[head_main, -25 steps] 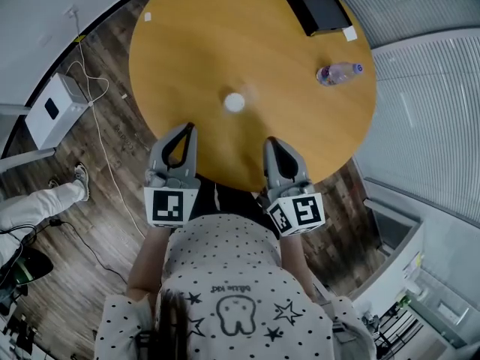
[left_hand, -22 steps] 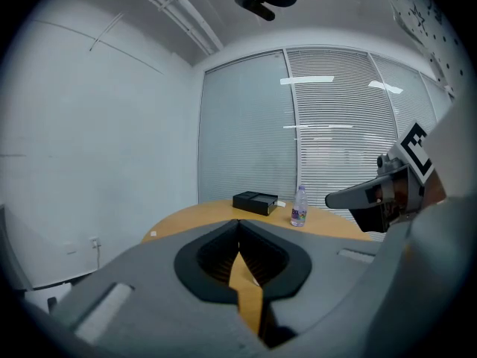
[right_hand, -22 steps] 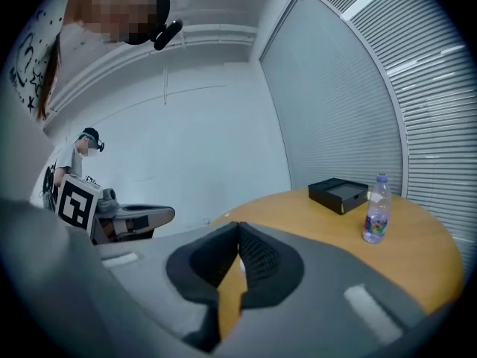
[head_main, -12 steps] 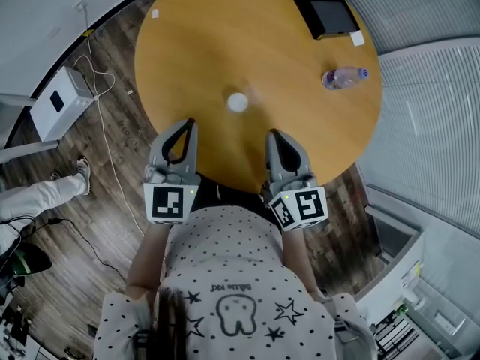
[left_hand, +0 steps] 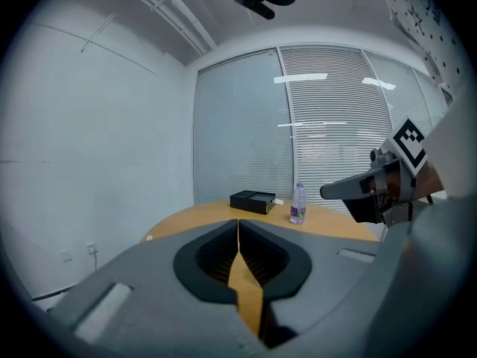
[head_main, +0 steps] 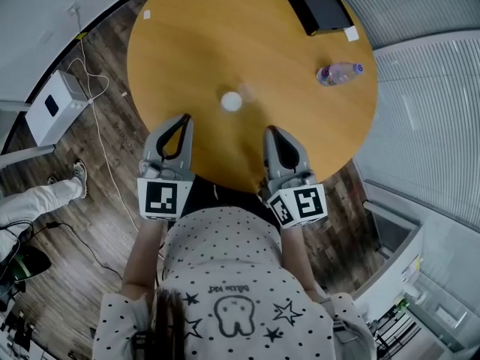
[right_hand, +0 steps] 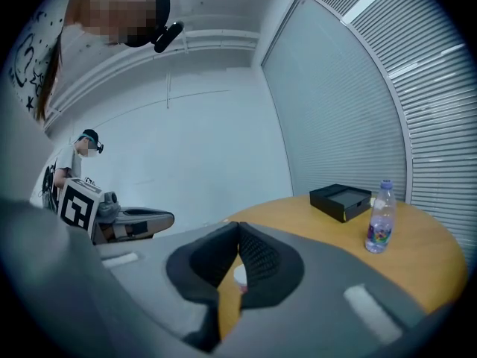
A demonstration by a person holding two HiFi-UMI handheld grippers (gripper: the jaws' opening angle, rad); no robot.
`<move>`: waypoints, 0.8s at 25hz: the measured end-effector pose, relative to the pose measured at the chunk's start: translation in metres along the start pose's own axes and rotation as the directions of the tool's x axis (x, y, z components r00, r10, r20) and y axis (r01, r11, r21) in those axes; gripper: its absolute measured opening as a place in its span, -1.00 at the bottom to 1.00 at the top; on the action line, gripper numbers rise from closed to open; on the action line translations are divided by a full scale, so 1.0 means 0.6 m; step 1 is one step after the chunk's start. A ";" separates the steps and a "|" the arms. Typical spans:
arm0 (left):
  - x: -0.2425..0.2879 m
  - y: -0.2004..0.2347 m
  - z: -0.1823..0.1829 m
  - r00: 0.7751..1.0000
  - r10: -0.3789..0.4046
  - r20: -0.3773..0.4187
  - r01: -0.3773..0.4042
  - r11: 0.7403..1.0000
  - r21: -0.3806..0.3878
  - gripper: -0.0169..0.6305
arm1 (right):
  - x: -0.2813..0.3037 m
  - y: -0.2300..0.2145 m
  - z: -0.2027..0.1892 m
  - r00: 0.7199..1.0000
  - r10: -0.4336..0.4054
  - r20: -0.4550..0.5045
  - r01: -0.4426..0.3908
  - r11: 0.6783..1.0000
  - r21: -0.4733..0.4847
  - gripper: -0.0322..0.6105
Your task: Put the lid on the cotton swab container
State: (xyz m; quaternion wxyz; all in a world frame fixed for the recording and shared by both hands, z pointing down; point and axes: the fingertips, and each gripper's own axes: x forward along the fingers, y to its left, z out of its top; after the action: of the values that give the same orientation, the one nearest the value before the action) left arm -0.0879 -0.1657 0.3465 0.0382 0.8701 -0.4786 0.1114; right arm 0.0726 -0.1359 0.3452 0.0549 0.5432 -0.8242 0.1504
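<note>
A small white round cotton swab container [head_main: 231, 101] stands near the middle of the round wooden table [head_main: 187, 43]; I cannot tell whether a lid sits on it. My left gripper [head_main: 184, 118] is shut and empty over the table's near edge, left of and nearer than the container. To the container's right and also nearer, my right gripper [head_main: 270, 131] is likewise shut and holds nothing. In the right gripper view the container [right_hand: 238, 276] peeks out below the closed jaw tips [right_hand: 238, 226]. The left gripper view shows its closed jaws [left_hand: 238, 222] and no container.
A black box [head_main: 319, 4] lies at the table's far right, with a water bottle [head_main: 339, 73] lying nearer. A white box [head_main: 51, 107] and cables sit on the wooden floor at left, beside a person's leg [head_main: 37, 197]. Another person [right_hand: 74, 162] stands by the wall.
The head view sways slightly right and back. Both grippers stay shut at the table's near edge, and the container has not moved.
</note>
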 end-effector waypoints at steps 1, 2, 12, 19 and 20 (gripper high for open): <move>0.006 -0.001 -0.006 1.000 -0.009 -0.013 0.009 1.000 0.003 -0.91 | 0.002 -0.002 0.000 1.000 0.004 0.001 -0.004 1.000 -0.003 -0.89; 0.013 -0.003 -0.011 1.000 -0.017 -0.022 0.017 1.000 0.008 -0.91 | 0.005 -0.004 0.000 1.000 0.010 0.002 -0.010 1.000 -0.004 -0.89; 0.087 -0.037 -0.087 0.977 -0.169 -0.133 0.176 0.983 0.048 -0.48 | 0.060 -0.043 -0.017 0.999 0.041 0.001 -0.041 0.999 0.004 -0.76; 0.150 -0.077 -0.198 0.918 -0.287 -0.274 0.308 0.951 0.035 -0.26 | 0.105 -0.083 -0.069 0.997 0.049 -0.054 -0.048 0.998 0.028 -0.68; 0.157 -0.083 -0.213 0.909 -0.295 -0.295 0.319 0.947 0.034 -0.24 | 0.109 -0.088 -0.078 0.997 0.051 -0.065 -0.048 0.998 0.034 -0.68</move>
State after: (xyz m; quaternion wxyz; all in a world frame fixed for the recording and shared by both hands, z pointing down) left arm -0.0172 -0.1943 0.4944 0.0886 0.9100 -0.3201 0.2481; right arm 0.0906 -0.1982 0.4160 0.0695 0.5182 -0.8326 0.1828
